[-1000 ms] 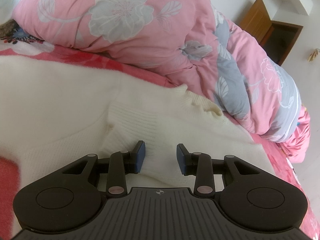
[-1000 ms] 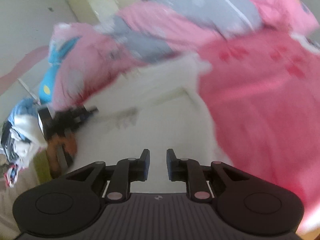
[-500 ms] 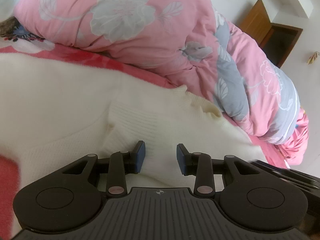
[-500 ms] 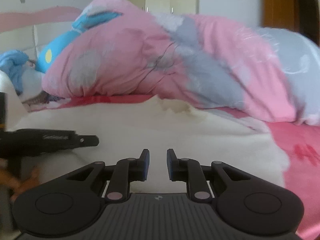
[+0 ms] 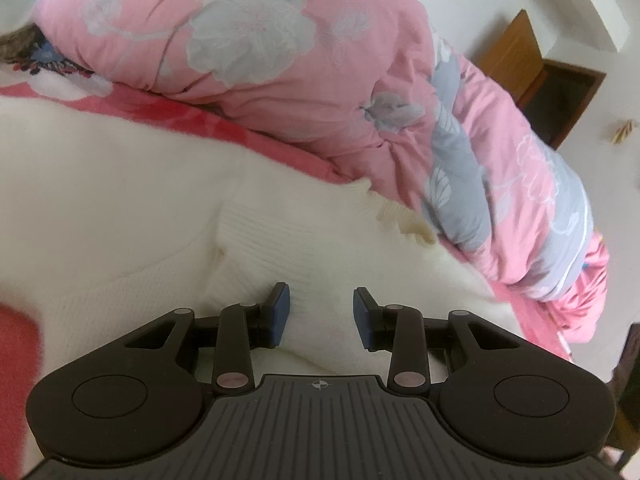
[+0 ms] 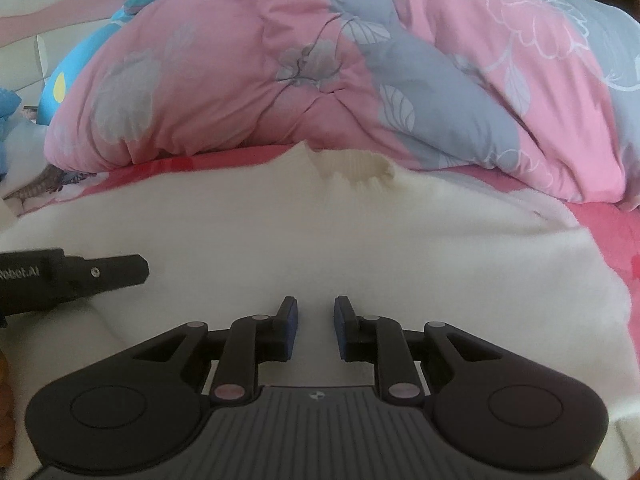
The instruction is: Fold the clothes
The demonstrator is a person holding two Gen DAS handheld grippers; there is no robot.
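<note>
Sweater [image 6: 320, 240], cream and knitted, lies spread on the pink bed sheet [image 6: 612, 224] directly ahead of and beneath both grippers, its ribbed neck opening [image 6: 352, 168] at the far edge, just short of the heaped floral duvet [image 6: 280, 60]. A ribbed panel, probably a sleeve already laid across the body, sits just ahead of the left gripper [image 5: 321, 312]. That gripper's blue pads stand partly apart over the knit with only a low swell of fabric between them, nothing pinched. The right gripper [image 6: 316, 330] hovers low over the near part of the sweater, its pads set closer together and gripping nothing; the left gripper's finger [image 6: 100, 274] shows off to its left. Both seem placed along the near side so each can take hold of the fabric for the next fold.
</note>
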